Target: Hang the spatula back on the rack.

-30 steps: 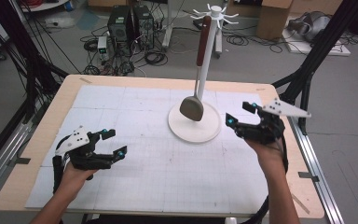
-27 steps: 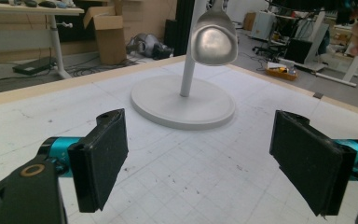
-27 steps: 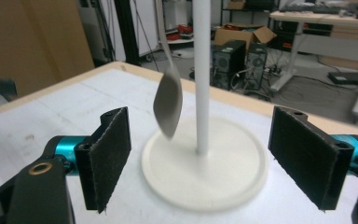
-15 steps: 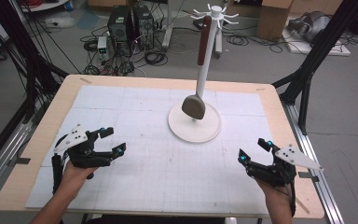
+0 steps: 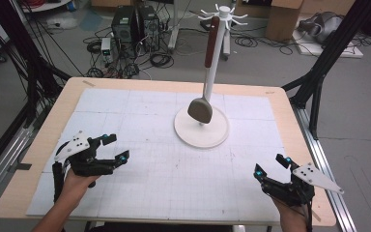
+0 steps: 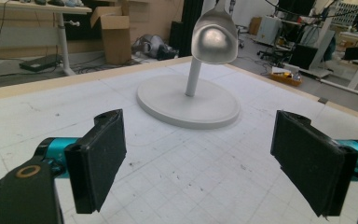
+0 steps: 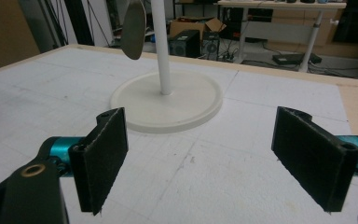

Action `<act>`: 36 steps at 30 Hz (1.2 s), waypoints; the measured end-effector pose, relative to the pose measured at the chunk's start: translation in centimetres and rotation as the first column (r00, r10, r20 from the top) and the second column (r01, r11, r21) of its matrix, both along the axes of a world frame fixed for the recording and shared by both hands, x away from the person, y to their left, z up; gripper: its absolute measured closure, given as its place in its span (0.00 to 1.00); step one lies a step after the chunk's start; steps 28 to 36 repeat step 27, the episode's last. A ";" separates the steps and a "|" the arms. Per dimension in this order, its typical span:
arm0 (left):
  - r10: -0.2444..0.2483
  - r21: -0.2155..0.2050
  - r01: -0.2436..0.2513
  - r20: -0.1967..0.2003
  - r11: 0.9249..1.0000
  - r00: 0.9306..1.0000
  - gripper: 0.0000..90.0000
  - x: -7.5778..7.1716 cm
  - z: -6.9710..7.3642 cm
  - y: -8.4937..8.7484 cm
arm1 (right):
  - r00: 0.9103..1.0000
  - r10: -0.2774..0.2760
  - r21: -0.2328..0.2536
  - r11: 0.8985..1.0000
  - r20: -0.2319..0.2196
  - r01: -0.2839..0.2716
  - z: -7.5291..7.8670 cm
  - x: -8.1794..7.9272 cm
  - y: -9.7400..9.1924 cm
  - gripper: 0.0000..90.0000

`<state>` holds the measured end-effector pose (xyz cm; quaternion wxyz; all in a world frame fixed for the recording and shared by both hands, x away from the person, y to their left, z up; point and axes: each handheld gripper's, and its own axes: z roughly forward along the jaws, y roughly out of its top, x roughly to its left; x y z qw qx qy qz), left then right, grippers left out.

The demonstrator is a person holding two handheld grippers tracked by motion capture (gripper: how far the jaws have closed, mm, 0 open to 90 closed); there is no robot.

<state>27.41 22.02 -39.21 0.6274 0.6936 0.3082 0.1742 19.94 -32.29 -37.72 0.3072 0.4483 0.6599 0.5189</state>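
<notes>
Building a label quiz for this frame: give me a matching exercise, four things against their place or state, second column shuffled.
Things:
1. ladle
2. stand base
3. left tool
4. right tool

Place or state:
A. open, near right corner of the table
B. hanging from a hook on the white stand
C. round, white, flat on the grid mat
D. open, near left part of the table

Pairs: 1-B, 2-C, 3-D, 4-A
</notes>
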 end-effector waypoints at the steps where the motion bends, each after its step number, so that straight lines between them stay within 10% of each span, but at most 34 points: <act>1: 0.002 -0.005 -0.002 0.000 1.000 1.000 0.21 -0.1 0.0 0.0 | 1.000 -0.002 -0.004 1.000 0.001 0.002 0.0 -0.1 0.0 0.19; 36: 0.002 -0.005 -0.002 -0.013 1.000 1.000 0.22 -0.2 -0.3 -0.2 | 1.000 -0.011 -0.018 1.000 -0.006 0.011 -0.3 0.1 -0.2 0.19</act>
